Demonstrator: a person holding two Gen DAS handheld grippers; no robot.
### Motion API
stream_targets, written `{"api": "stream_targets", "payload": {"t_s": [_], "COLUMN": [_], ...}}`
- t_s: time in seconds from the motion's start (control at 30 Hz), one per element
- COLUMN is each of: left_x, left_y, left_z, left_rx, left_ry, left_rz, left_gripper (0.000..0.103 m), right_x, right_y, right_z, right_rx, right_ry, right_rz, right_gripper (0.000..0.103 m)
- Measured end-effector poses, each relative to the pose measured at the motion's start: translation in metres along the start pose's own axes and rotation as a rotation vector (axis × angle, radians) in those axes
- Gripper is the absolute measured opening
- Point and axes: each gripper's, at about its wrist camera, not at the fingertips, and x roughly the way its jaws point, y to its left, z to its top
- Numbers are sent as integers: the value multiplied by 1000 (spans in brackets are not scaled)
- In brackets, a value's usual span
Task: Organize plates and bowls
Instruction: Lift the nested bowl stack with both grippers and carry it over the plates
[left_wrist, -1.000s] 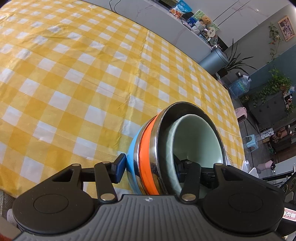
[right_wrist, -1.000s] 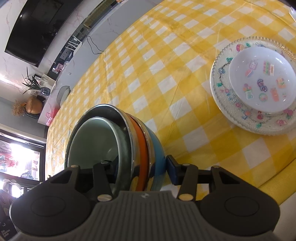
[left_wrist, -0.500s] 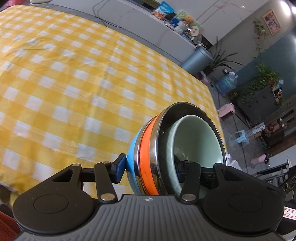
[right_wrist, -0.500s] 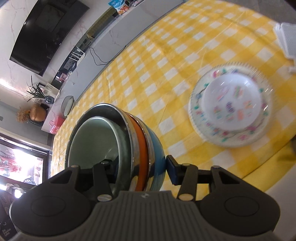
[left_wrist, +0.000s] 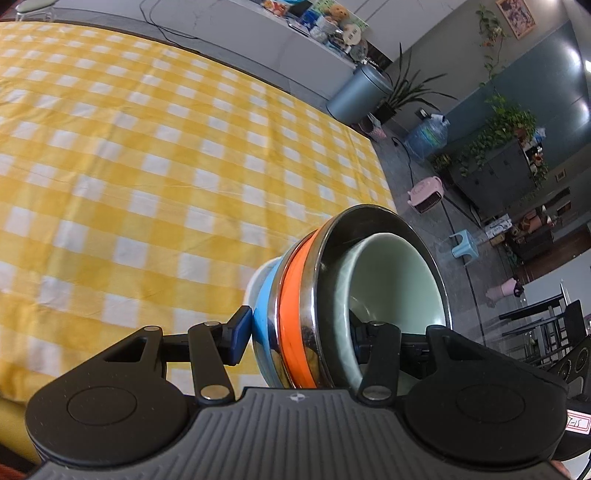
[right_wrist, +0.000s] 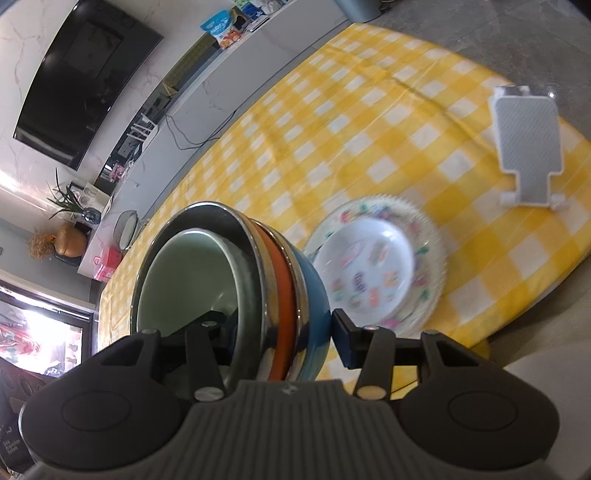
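Yellow-and-white checked cloth covers the bench (left_wrist: 147, 155), which fills most of both wrist views; beyond its far edge stand a long grey sideboard, a dark screen on a marbled wall, potted plants and a round bin.

On the cloth in the right wrist view lies a stack of plates (right_wrist: 376, 266): a wide, frilled plate with a smaller white plate on top, both printed with small coloured motifs. Motion blur smears the prints, so they cannot be read. Farther back, near the bench's corner, stands a white plastic stand (right_wrist: 526, 144).

Held up above the near edge of the bench is a nested stack of bowls (left_wrist: 332, 295), tipped on its side between the two grippers. From outside in it shows a blue bowl, an orange band, a steel bowl and a pale green bowl. A white edge peeks out beyond the blue one in the left view; what it belongs to is unclear.

Left gripper (left_wrist: 299, 334) is clamped across the stack's wall about half open, one blue pad on the blue outside, the other finger inside the green bowl. Right gripper (right_wrist: 280, 332) grips the opposite side the same way, outer pad against the blue bowl, inner finger partly hidden within the green bowl. Each gripper's body cuts off the stack's lower part.
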Motion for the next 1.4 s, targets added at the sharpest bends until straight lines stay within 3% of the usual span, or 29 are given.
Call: {"api": "stream_targets", "payload": {"t_s": [0.4,0.67,1.07,1.4], "left_x": [48,72,70,70], "left_y": [-26,-17,-17,-16], "left_z": [13,11,9,9], "left_rx": [6,-10,1,4], "left_ry": [47,98,89,94], "left_rz": [18,45,39,40], "left_gripper": [56,56,54,54], "right_x": [6,28,34,34], "right_y": [-36,-58,-62,-61], "right_z": [39,44,44,41], "right_rx": [45,98,106,92], "right_ry": [1,40,32,25], "right_rz": [-7,-28,-22,-10], "right_gripper": [48,48,48,55]}}
